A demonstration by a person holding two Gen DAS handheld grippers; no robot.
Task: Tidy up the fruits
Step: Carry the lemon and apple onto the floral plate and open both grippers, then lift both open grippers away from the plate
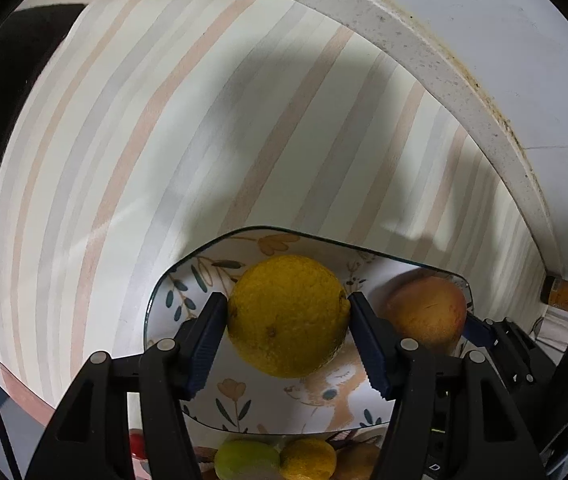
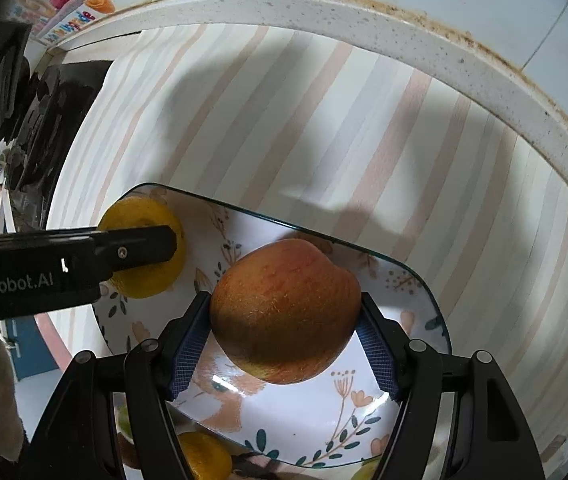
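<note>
Both fruits hang over the flowered plate (image 1: 171, 280): the left gripper (image 1: 288, 320) clamps the lemon (image 1: 286, 316), the right gripper (image 2: 284, 316) clamps the apple (image 2: 284, 312) at the lemon's three o'clock. This looks like the setting-down step; next, lower each and ease the jaws apart gently.

A striped cloth (image 1: 155, 128) in cream, grey and pale pink covers the countertop, whose speckled white edge (image 1: 424, 48) curves across the upper right of the frame. A glass plate (image 2: 424, 284) printed with flowers and leaves lies on the cloth in the lower middle of both views.
</note>
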